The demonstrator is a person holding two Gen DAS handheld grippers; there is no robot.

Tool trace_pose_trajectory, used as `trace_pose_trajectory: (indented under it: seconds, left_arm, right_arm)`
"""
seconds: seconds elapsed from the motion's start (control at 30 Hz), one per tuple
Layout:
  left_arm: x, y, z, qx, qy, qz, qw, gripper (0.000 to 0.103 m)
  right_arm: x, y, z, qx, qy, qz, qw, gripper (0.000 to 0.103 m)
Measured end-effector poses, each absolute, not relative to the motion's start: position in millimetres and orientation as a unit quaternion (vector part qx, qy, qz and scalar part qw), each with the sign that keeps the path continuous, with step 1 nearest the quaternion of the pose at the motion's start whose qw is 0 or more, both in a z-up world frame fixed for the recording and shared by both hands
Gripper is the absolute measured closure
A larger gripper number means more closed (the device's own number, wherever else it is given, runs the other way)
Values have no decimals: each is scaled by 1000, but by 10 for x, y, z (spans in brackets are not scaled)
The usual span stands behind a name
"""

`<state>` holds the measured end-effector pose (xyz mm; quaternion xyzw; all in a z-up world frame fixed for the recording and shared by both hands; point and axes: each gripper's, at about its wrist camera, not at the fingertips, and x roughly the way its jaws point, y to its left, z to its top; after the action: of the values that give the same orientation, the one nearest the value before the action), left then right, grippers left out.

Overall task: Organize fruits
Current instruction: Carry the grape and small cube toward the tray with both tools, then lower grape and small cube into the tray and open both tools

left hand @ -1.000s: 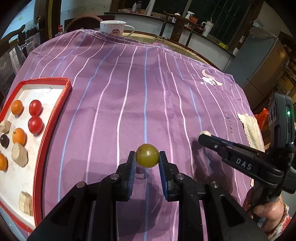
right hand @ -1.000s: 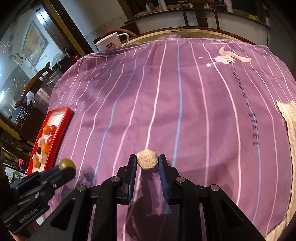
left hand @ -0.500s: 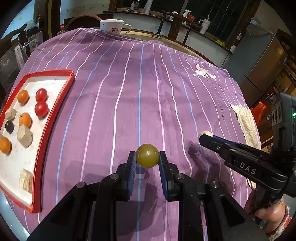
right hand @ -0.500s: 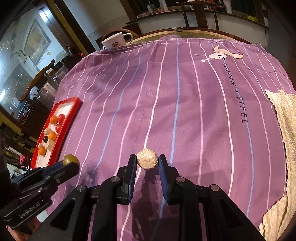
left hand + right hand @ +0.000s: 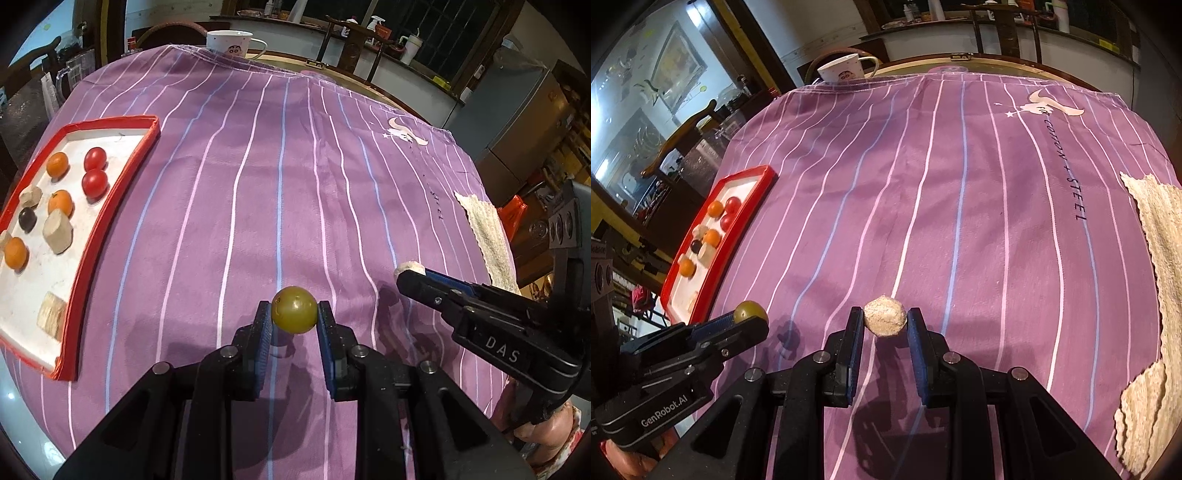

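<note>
The left hand-held gripper (image 5: 294, 320) is clamped on a green grape (image 5: 294, 309) and the right hand-held gripper (image 5: 885, 322) on a beige chunk (image 5: 885, 316), both held above the striped cloth (image 5: 295, 192) on the bench. Left of and beyond both lies a red tray (image 5: 110, 206) with tomatoes (image 5: 95, 170), oranges (image 5: 59, 184) and beige pieces, its near end cut off. A mug (image 5: 231, 41) stands far ahead, a woven mat (image 5: 1152, 266) to the right; nothing lies between gripper and tray.
</note>
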<state>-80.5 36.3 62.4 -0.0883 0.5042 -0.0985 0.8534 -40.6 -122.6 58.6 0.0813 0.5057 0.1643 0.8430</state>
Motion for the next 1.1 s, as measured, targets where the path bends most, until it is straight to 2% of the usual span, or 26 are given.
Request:
trace_pose_trajectory:
  seconds: [0.63,1.1]
  left_arm:
    - [-1228,600,833,-84,479,-61,872,79]
    - [-1158,1097,884,-87,473,-42,876,79]
  right_arm:
    - [-703,-836,641,57,497,232,834,77]
    - [-645,-371,663,40,503,244,828,77]
